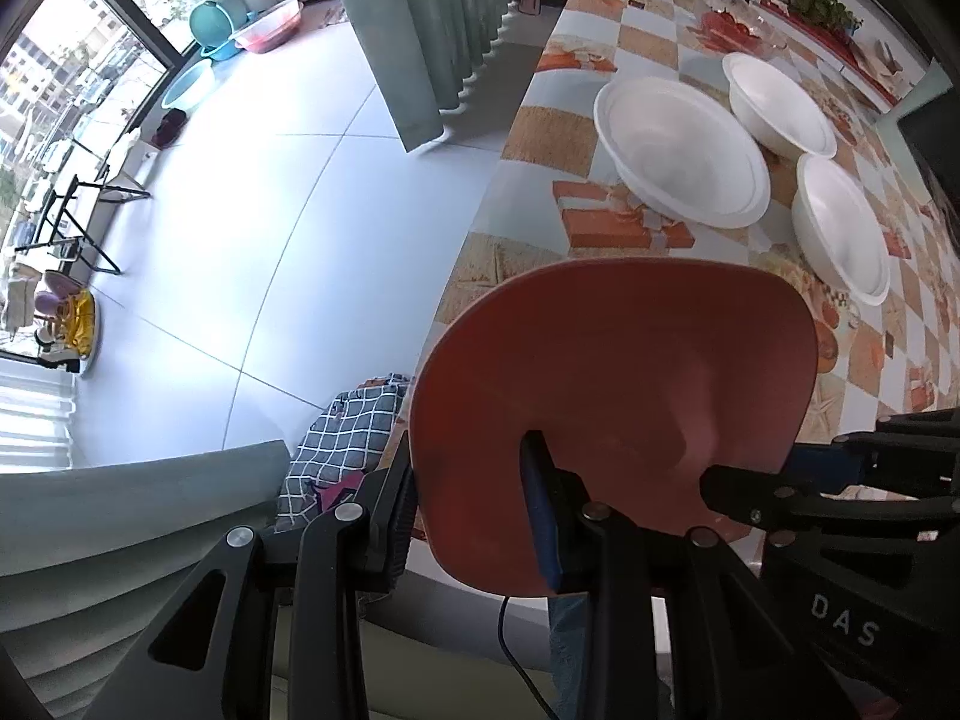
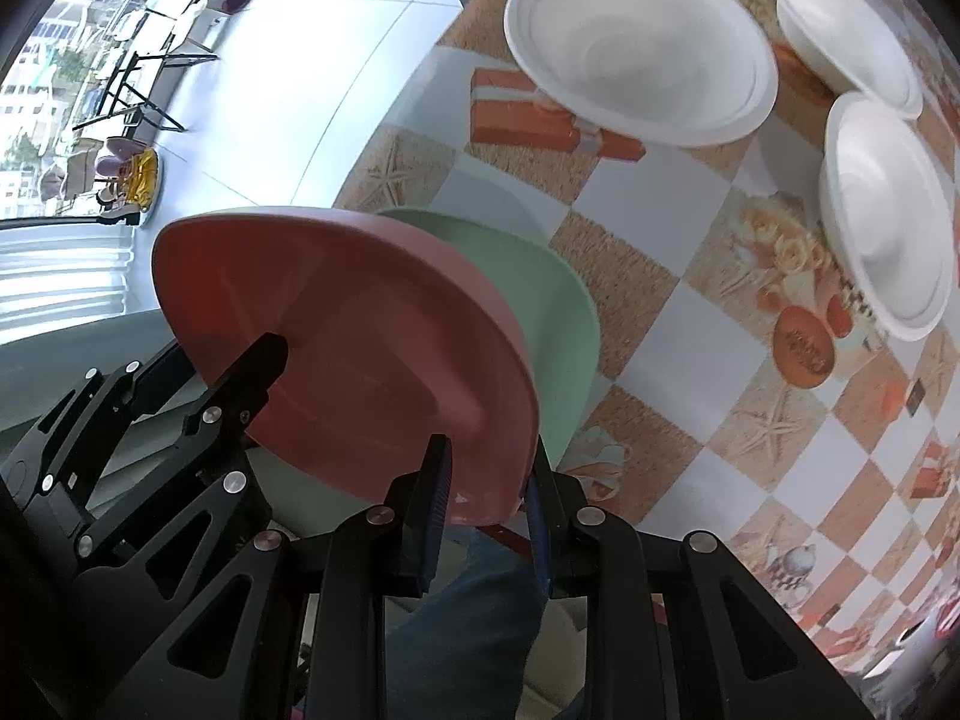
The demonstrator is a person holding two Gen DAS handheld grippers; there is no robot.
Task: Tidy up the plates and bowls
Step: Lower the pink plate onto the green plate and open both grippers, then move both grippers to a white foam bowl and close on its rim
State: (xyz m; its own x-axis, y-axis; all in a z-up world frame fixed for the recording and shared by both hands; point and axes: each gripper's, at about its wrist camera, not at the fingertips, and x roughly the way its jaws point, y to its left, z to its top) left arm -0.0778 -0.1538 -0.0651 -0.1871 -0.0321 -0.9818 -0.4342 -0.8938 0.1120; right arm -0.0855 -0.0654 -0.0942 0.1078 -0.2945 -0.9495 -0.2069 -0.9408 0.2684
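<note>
**plate_stacker:** Big stuff first. Your counter (image 2: 708,324) with the checked seashell cloth has three white bowls on it: the large white bowl (image 2: 642,42) out front and two smaller white bowls (image 2: 888,210) just beside it, all upright and apart from your hands. The red plate (image 2: 360,348) isn't set down, you've got it tilted over the counter's near edge, and there's a green plate (image 2: 552,312) right behind it. Can't tell from here if the green one is lying on the counter or touching the red one.

**umi_newbie:** What are my jaws doing?

**plate_stacker:** Both nearly closed, clamped on the red plate's rim. Your left gripper (image 1: 474,516) pinches one edge, your right gripper (image 2: 489,516) pinches the opposite one. In the left view the right gripper's finger (image 1: 738,486) reaches in over the plate's face.

**umi_newbie:** How's it gonna handle?

**plate_stacker:** My guess: stiff, light, smooth plastic-looking stuff, so not fragile but slippery at the rim. Keep your hold on the rim where the lip gives the pads something to bite. The white bowls look thin and feathery, probably disposable, so you'd squeeze those gently at the rim or they'll buckle or skate away.
</note>
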